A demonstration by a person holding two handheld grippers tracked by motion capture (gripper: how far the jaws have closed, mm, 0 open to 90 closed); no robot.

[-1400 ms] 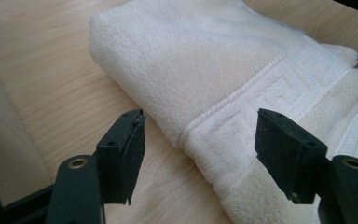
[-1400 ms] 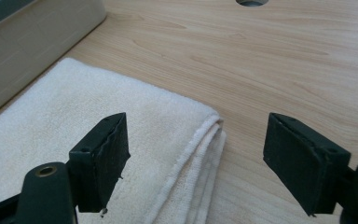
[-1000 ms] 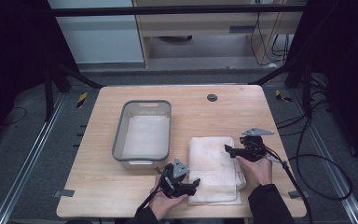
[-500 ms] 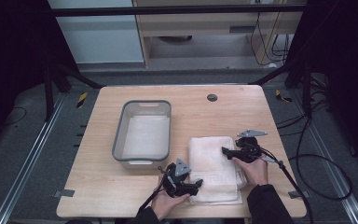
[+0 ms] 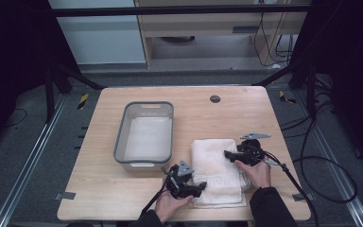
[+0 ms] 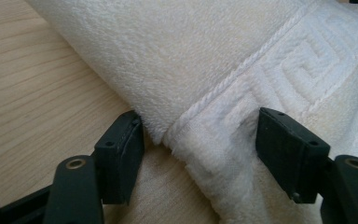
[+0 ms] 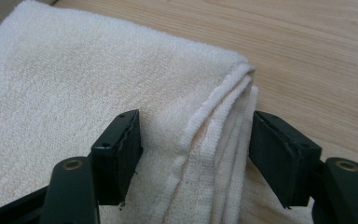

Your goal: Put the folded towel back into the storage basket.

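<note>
A folded white towel (image 5: 216, 166) with a woven key-pattern border lies on the wooden table near its front edge. My left gripper (image 5: 199, 187) stands open at the towel's front left corner (image 6: 200, 135), its jaws on either side of the layered edge. At the towel's right edge, my right gripper (image 5: 230, 154) is open too, and the stacked folded layers (image 7: 219, 135) sit between its jaws. A hand holds each gripper from the table's front.
A grey rectangular tub (image 5: 146, 135) with a white cloth in its bottom stands left of the towel. A small dark round spot (image 5: 214, 99) marks the table near its far edge. Cables trail off the table's right side. Bare wood lies at the front left.
Both grippers have closed in on the towel: the left one slid right onto its front left corner, and the right one moved left and slightly nearer over the right edge.
</note>
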